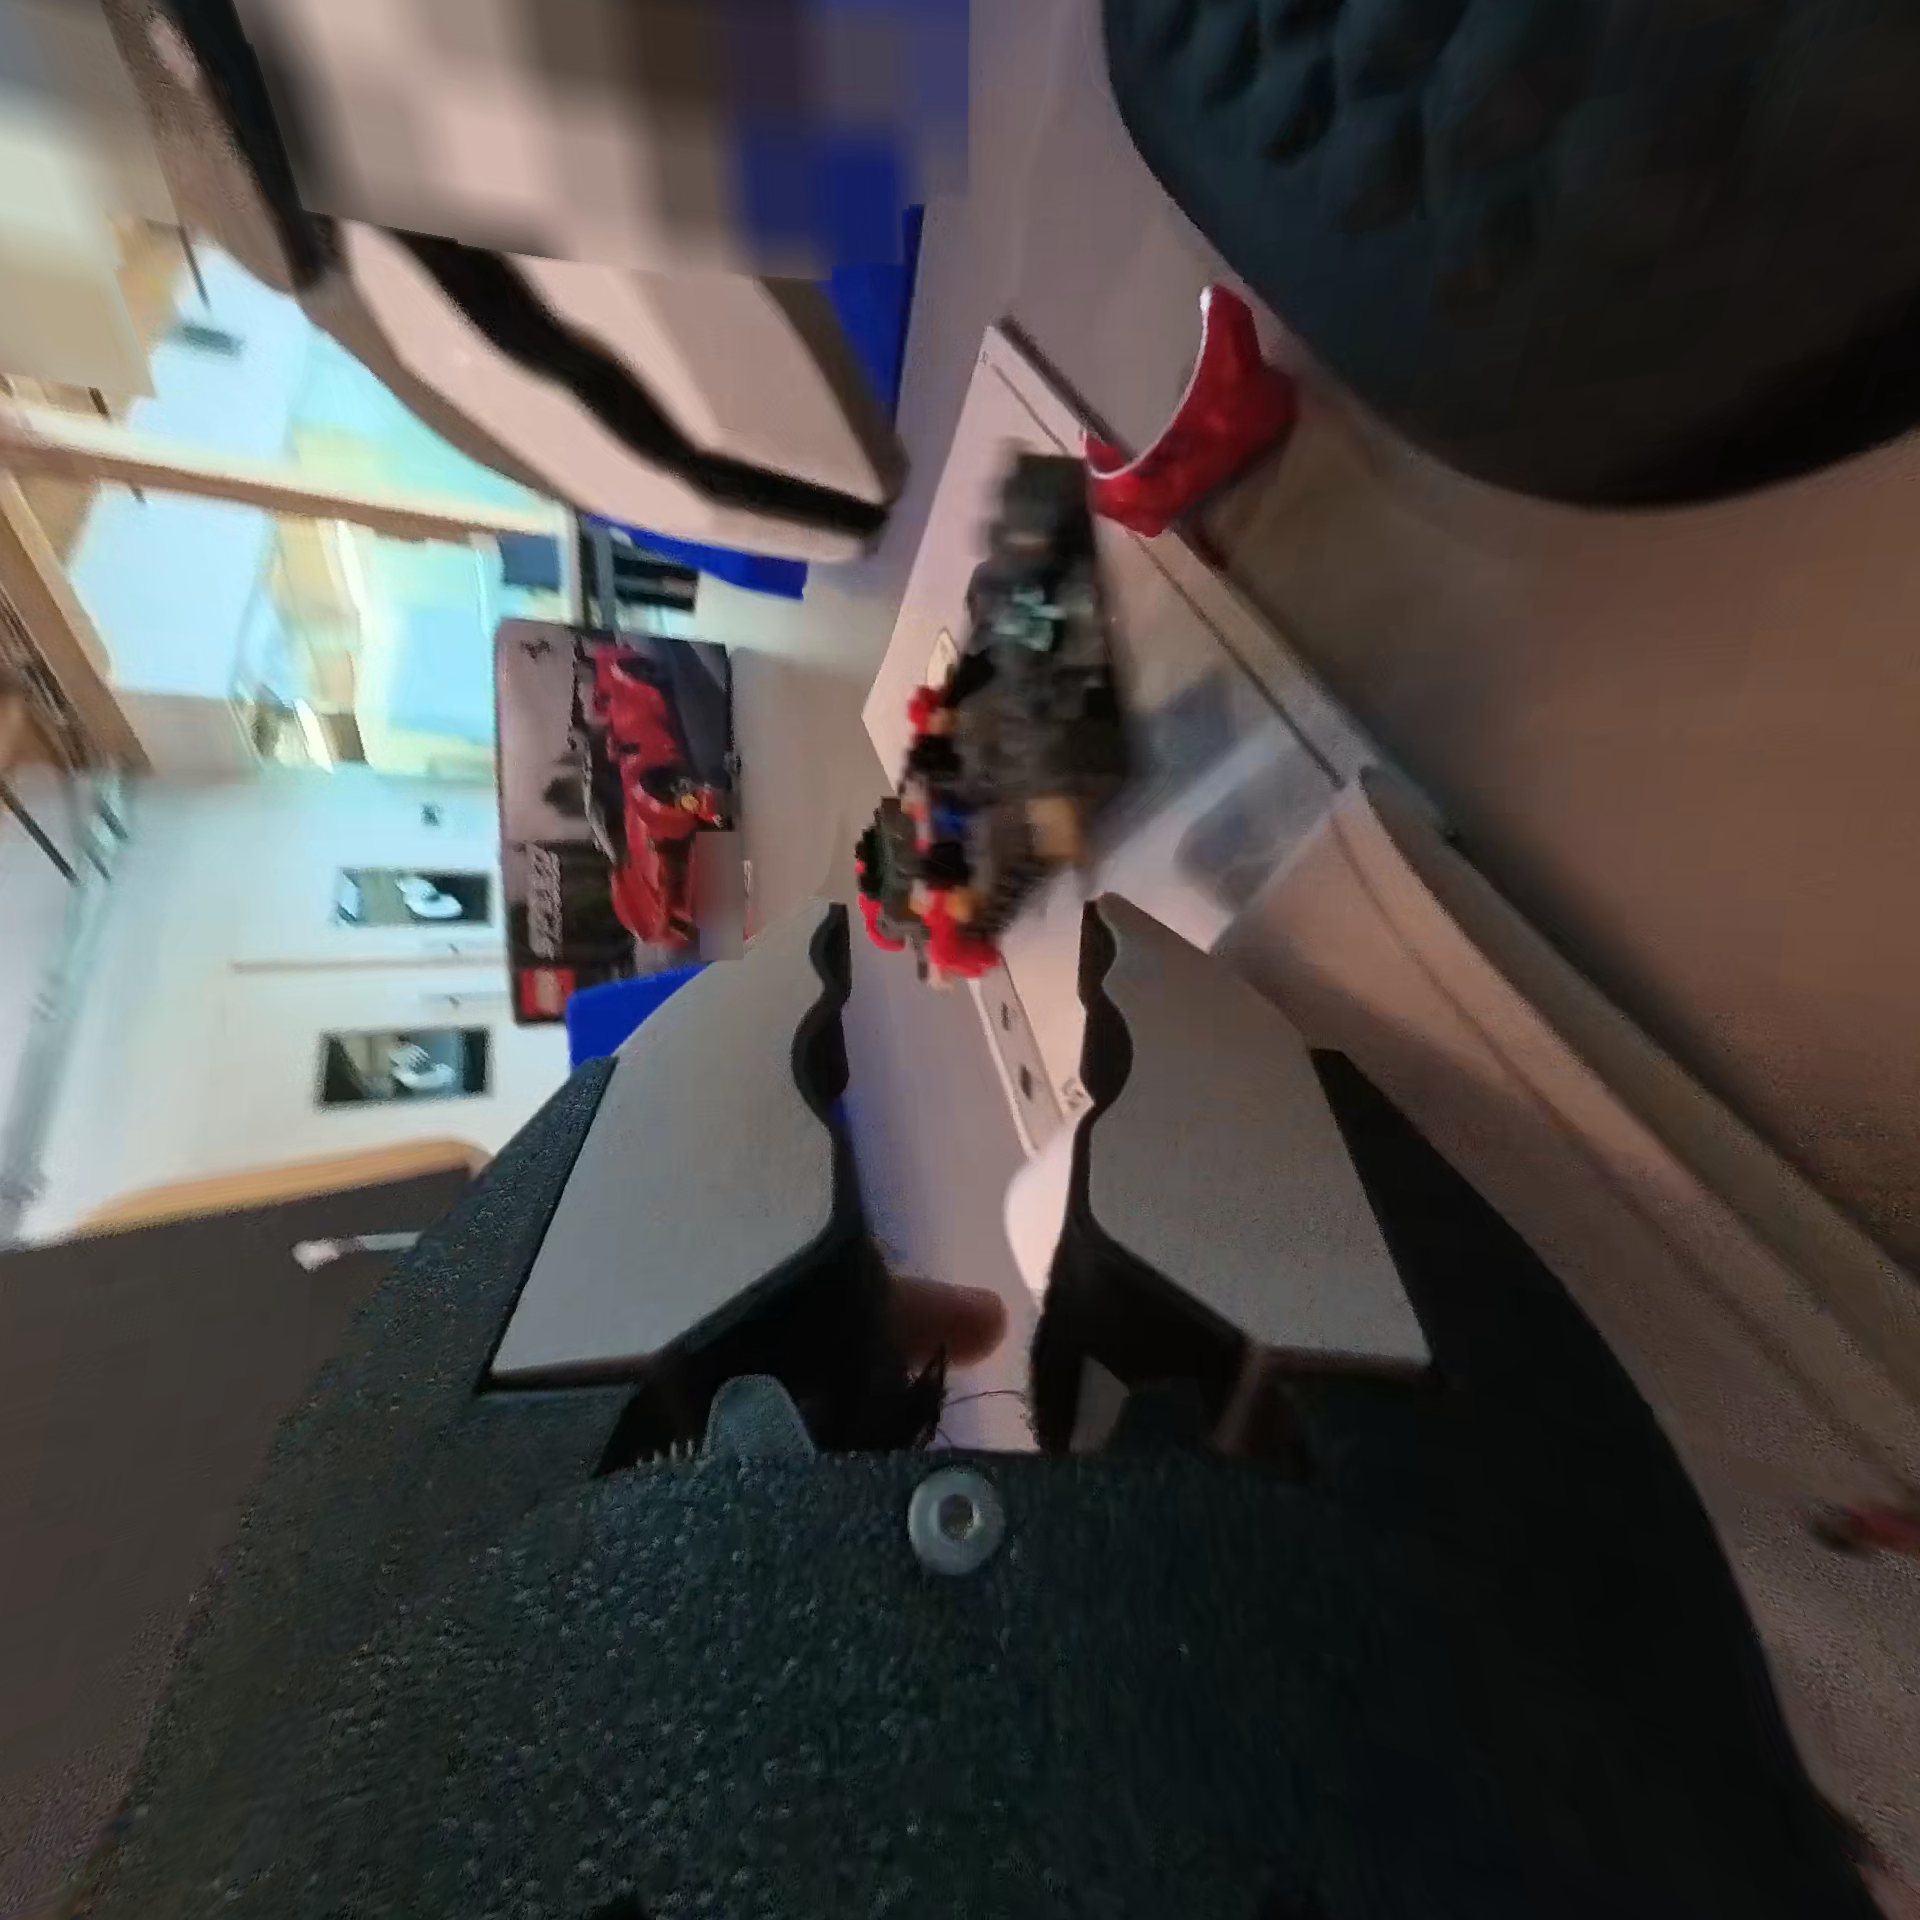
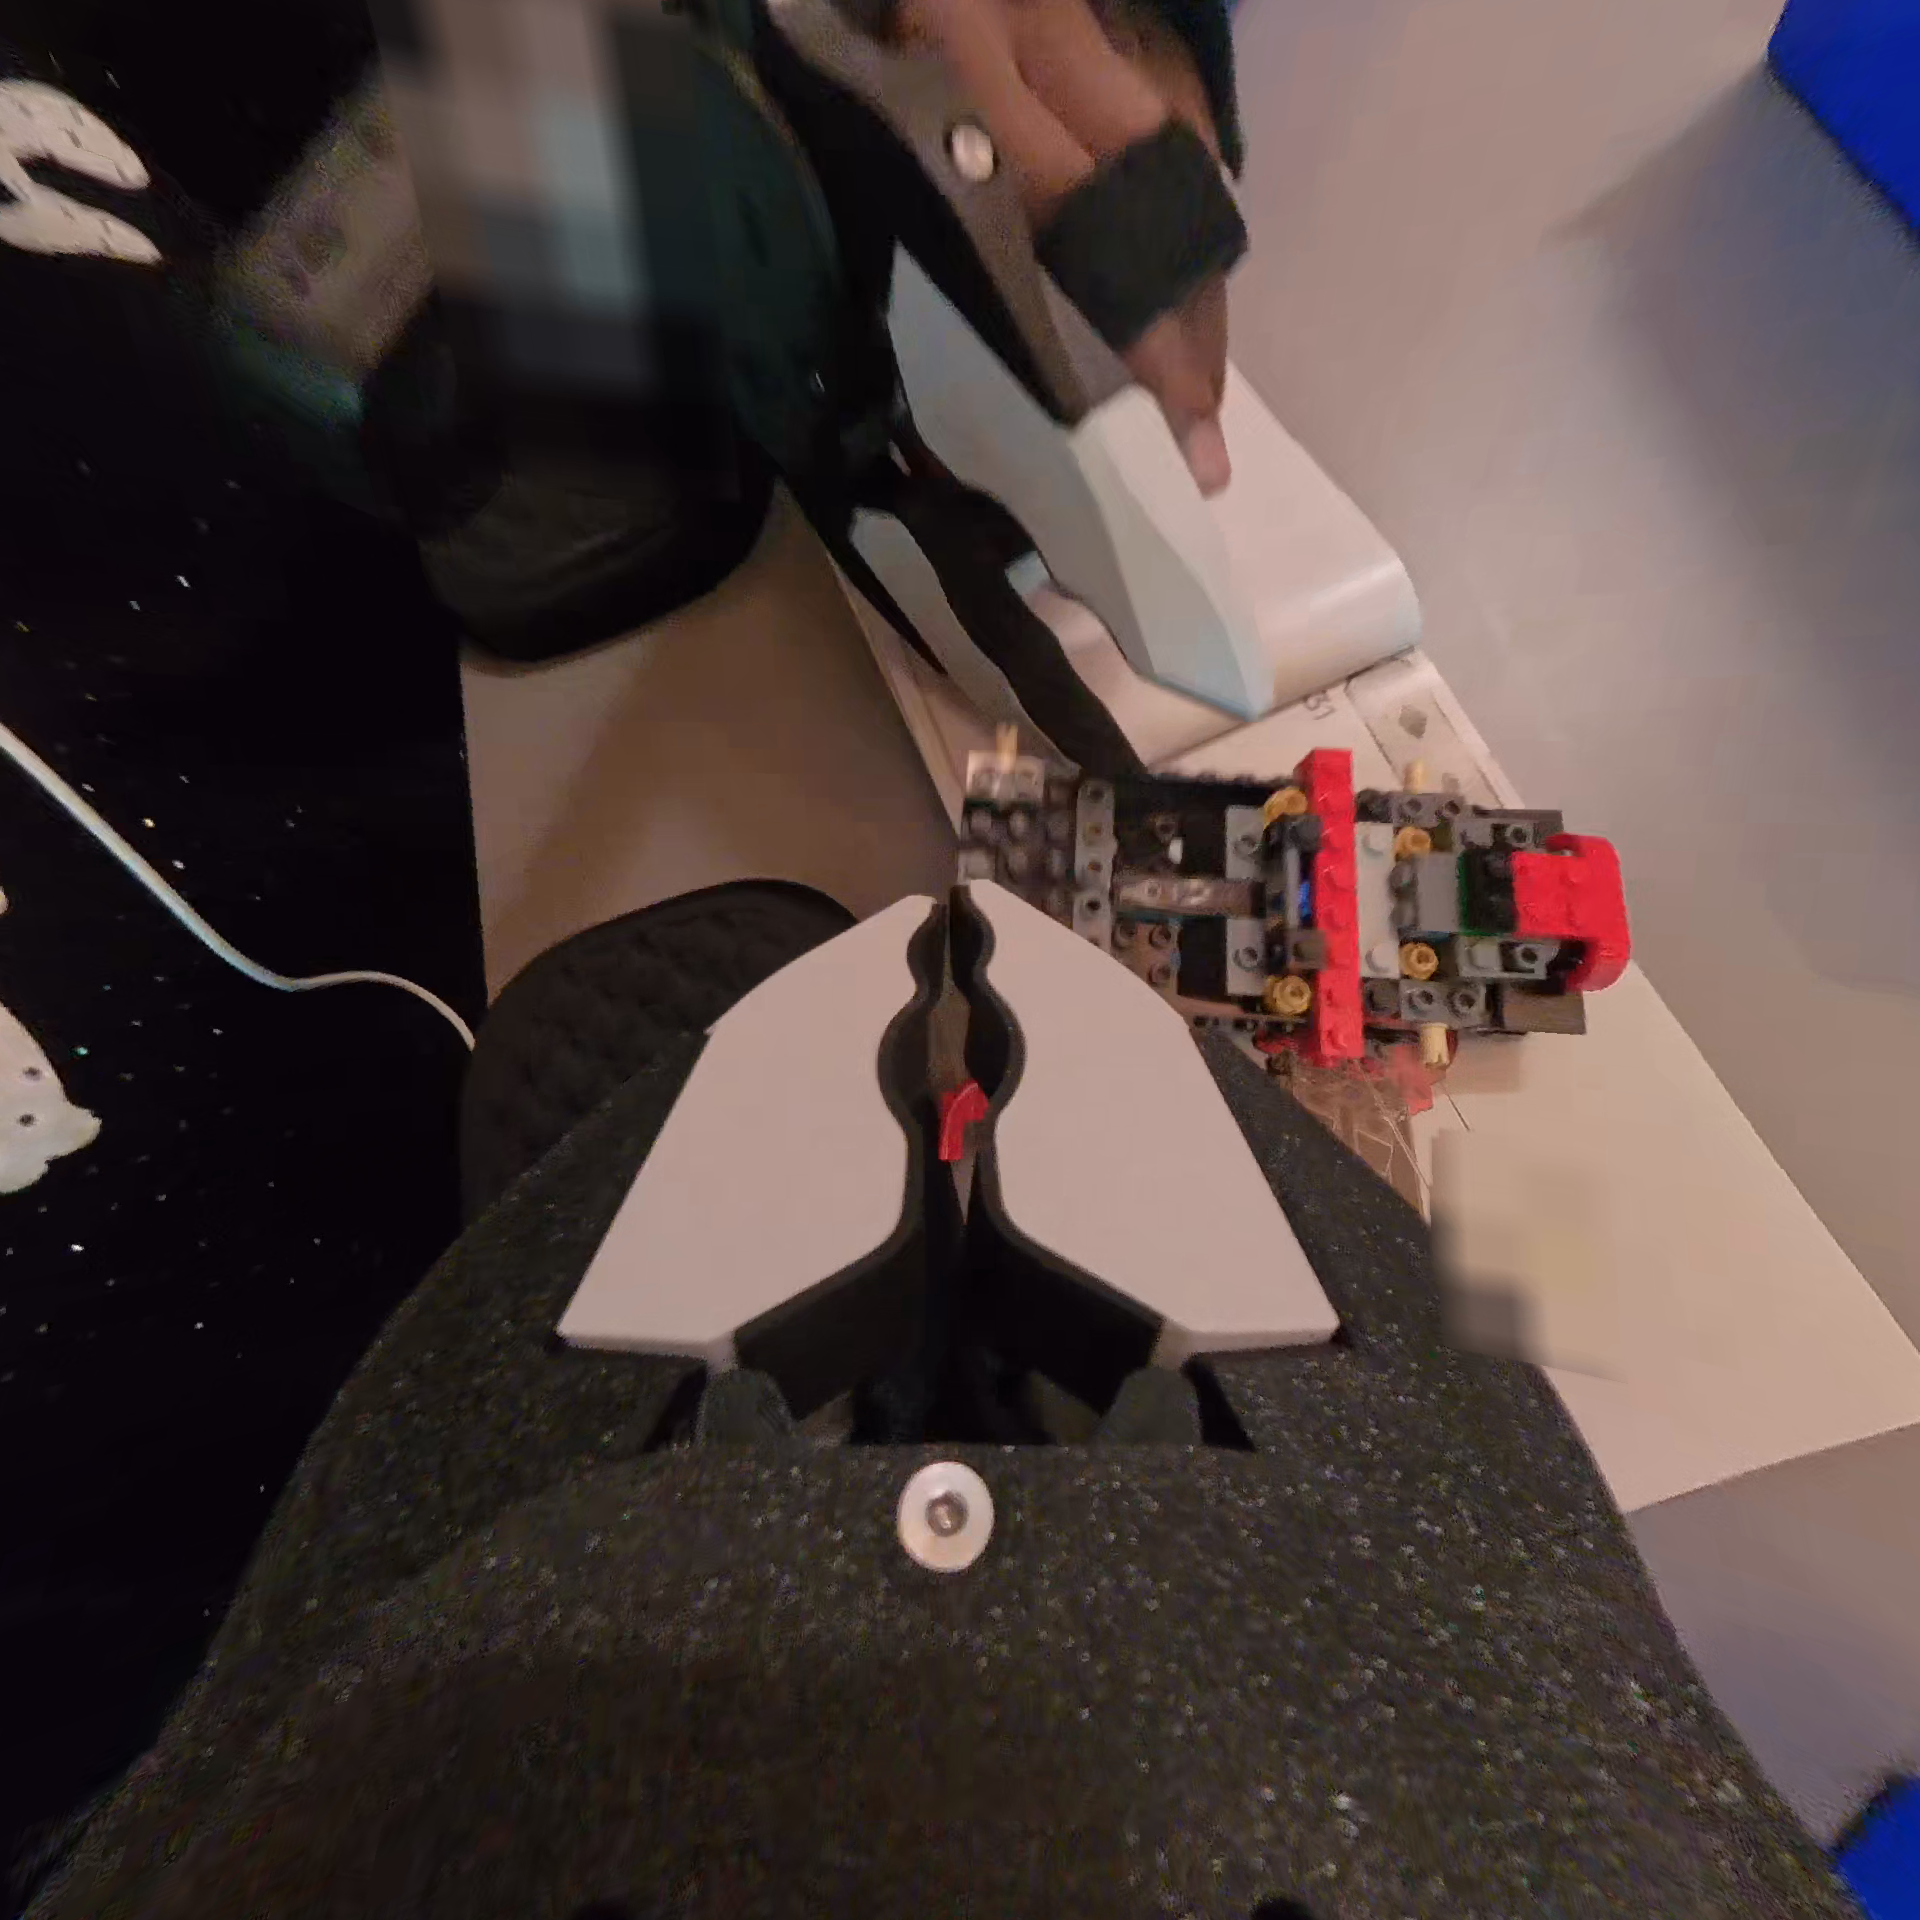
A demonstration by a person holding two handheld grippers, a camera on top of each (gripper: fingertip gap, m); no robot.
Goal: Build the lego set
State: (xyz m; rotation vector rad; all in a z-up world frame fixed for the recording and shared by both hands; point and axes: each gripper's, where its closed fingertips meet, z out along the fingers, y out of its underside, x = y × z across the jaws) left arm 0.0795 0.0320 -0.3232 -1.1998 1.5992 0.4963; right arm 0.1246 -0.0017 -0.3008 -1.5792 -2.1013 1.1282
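The partly built lego car (image 2: pixel 1299 914), dark grey and black with a red cross beam and a red end block, lies on the white instruction booklet (image 2: pixel 1558 1299). My right gripper (image 2: pixel 956 904) is shut just left of the model, with a small red curved lego piece (image 2: pixel 961 1117) pinched between its pads. My left gripper (image 1: pixel 966 925) is open and empty, its tips just short of the blurred model (image 1: pixel 1008 748). It also shows in the right wrist view (image 2: pixel 1164 582), held by a hand above the booklet behind the model.
The lego set box (image 1: pixel 613 821) stands beyond the model. A glossy red object (image 1: pixel 1195 416) sits at the table edge next to a dark garment (image 1: pixel 1507 208). A person's black clothing and a white cable (image 2: pixel 260 966) are to the left. Blue bins (image 2: pixel 1849 114) stand at the far side. Some 6 centimeters of space lies between my two pairs of fingers.
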